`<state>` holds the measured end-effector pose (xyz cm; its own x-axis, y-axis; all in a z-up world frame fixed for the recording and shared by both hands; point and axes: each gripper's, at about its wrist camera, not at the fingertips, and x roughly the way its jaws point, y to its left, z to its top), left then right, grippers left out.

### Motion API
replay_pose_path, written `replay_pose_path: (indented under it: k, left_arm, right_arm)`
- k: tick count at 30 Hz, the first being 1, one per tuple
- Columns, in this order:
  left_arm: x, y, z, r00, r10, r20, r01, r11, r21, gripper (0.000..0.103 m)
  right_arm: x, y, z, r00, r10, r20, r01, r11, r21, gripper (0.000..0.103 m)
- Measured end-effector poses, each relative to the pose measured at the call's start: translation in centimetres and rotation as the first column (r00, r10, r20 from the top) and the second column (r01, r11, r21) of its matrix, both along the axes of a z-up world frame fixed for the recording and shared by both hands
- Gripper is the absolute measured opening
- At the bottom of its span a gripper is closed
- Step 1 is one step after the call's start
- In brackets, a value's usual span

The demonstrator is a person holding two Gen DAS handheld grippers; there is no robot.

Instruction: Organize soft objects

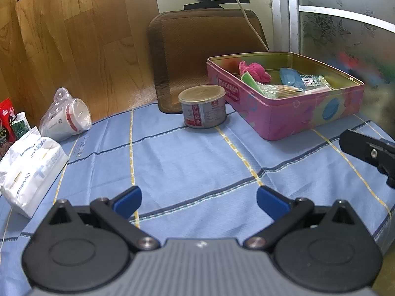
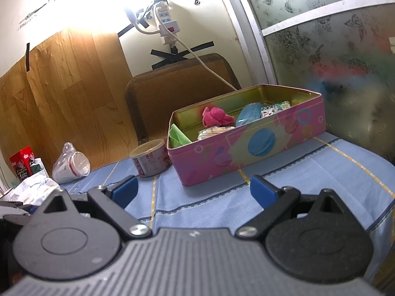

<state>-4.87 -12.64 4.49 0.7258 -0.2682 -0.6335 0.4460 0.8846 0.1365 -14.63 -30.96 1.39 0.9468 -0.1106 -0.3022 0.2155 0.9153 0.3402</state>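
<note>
A pink tin box (image 1: 291,118) stands on the blue cloth at the right; it also shows in the right wrist view (image 2: 246,148). Inside lie a pink fluffy cloth (image 1: 254,70) (image 2: 216,117), a green item (image 1: 249,80) (image 2: 176,135), a blue case (image 1: 291,77) (image 2: 248,114) and several small packets. My left gripper (image 1: 198,198) is open and empty above the cloth, well short of the box. My right gripper (image 2: 193,191) is open and empty, in front of the box. Part of the right gripper (image 1: 367,151) shows at the left wrist view's right edge.
A round can (image 1: 202,109) (image 2: 150,157) stands left of the box. A bagged paper cup (image 1: 65,117) (image 2: 71,165), a white tissue pack (image 1: 29,170) (image 2: 34,188) and a red carton (image 1: 6,123) (image 2: 22,162) lie at the left. A brown cushion (image 1: 205,49) leans behind.
</note>
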Motion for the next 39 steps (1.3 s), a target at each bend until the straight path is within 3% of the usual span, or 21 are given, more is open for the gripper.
replay_pose_path:
  k: [22, 39]
  left_arm:
    - [-0.5, -0.1, 0.2, 0.999, -0.031, 0.008, 0.031, 0.999, -0.017, 0.103]
    - [-0.5, 0.5, 1.3, 0.997, 0.038, 0.064, -0.036, 0.999, -0.040, 0.103]
  right_arm:
    - [0.0, -0.1, -0.1, 1.000, -0.006, 0.000, 0.006, 1.000, 0.007, 0.099]
    - [-0.1, 0.0, -0.1, 1.000, -0.004, -0.001, 0.004, 1.000, 0.008, 0.099]
